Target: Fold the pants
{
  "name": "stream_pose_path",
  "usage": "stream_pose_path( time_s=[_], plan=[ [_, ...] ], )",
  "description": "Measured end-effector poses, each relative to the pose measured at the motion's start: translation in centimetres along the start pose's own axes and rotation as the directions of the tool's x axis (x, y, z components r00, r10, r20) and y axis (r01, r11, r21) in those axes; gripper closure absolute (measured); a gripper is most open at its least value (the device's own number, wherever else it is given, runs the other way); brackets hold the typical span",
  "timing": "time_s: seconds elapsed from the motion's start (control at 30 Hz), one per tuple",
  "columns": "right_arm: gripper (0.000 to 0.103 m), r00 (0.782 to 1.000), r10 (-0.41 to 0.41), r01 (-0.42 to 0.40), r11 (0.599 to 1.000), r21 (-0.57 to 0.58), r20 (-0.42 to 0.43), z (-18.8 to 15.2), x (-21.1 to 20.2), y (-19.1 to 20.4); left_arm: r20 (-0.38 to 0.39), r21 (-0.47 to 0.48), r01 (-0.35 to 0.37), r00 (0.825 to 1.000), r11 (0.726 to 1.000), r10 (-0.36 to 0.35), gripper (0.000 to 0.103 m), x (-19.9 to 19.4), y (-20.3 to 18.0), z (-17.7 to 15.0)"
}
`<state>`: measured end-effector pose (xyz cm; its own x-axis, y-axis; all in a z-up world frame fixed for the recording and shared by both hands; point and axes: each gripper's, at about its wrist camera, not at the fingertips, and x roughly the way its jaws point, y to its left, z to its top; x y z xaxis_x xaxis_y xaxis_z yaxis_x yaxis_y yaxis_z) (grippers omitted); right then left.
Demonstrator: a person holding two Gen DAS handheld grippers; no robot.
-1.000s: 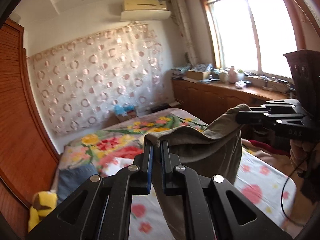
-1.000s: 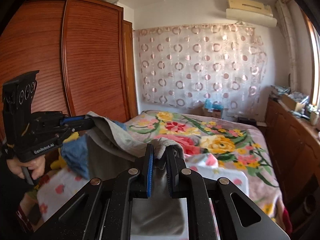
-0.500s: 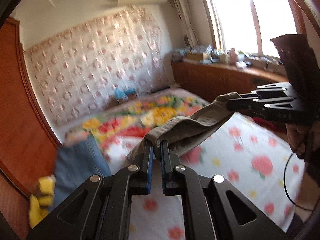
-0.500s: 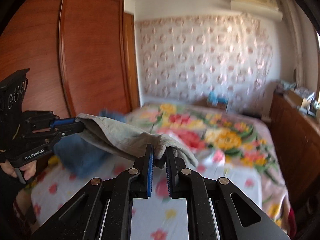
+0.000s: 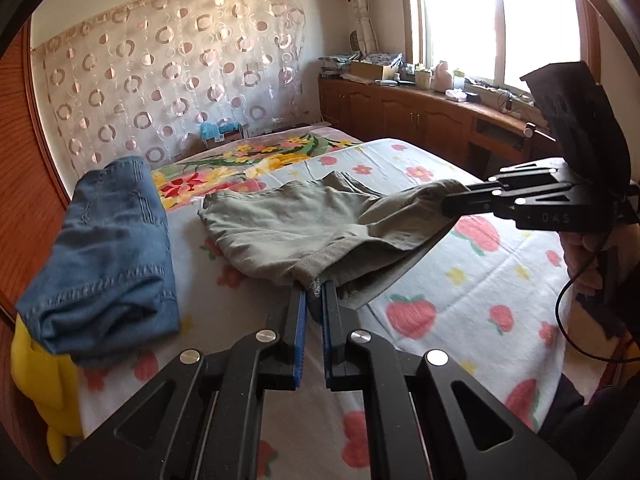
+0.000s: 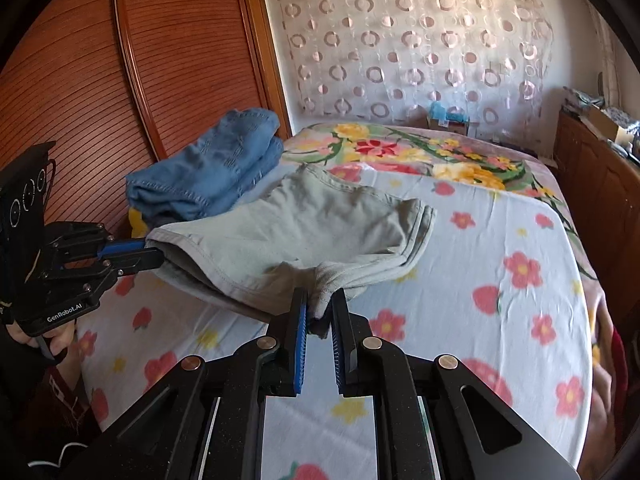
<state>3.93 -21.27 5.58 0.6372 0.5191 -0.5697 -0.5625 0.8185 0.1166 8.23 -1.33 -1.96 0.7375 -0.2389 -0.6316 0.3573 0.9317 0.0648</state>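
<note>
Grey-green pants lie spread on the flowered bed, their far end resting on the sheet; they also show in the right wrist view. My left gripper is shut on one near corner of the pants, just above the bed; it shows at the left of the right wrist view. My right gripper is shut on the other near corner; it shows at the right of the left wrist view. The near edge hangs between the two grippers.
Folded blue jeans lie on the bed's left side, over something yellow. A wooden wardrobe stands to the left, low wooden cabinets under the window to the right. The flowered sheet covers the bed.
Both grippers have come down from held-up height to just above the bed. The pants, hanging in the air before, now lie laid out on the sheet.
</note>
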Motion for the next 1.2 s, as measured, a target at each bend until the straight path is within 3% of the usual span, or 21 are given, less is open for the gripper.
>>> stream_pose_path(
  time_s=[0.2, 0.63, 0.87, 1.07, 1.2],
  plan=[
    [0.092, 1.0, 0.006, -0.006, 1.0, 0.01, -0.016, 1.0, 0.9, -0.3, -0.007, -0.036, 0.011, 1.0, 0.999, -0.011, 0.095, -0.6, -0.6, -1.7],
    [0.092, 0.999, 0.012, -0.009, 0.999, 0.044, -0.05, -1.0, 0.7, -0.3, -0.069, -0.096, 0.04, 0.997, 0.995, -0.047, 0.095, -1.1, -1.8, -5.7],
    [0.091, 0.995, 0.006, 0.0, 0.998, 0.058, -0.097, -2.1, 2.5, -1.4, -0.078, -0.152, 0.05, 0.995, 0.987, -0.062, 0.076, -0.6, -0.4, -7.1],
    [0.091, 0.995, -0.017, 0.021, 0.999, 0.038, -0.097, -1.7, 3.4, -1.5, -0.073, -0.211, 0.013, 0.997, 0.977, -0.029, 0.076, -0.2, 0.8, -6.6],
    [0.091, 0.996, -0.036, 0.038, 0.999, 0.027, -0.084, -2.0, 3.9, -1.1, -0.089, -0.239, 0.031, 0.995, 0.971, -0.053, 0.076, 0.9, 0.6, -6.4]
  ],
)
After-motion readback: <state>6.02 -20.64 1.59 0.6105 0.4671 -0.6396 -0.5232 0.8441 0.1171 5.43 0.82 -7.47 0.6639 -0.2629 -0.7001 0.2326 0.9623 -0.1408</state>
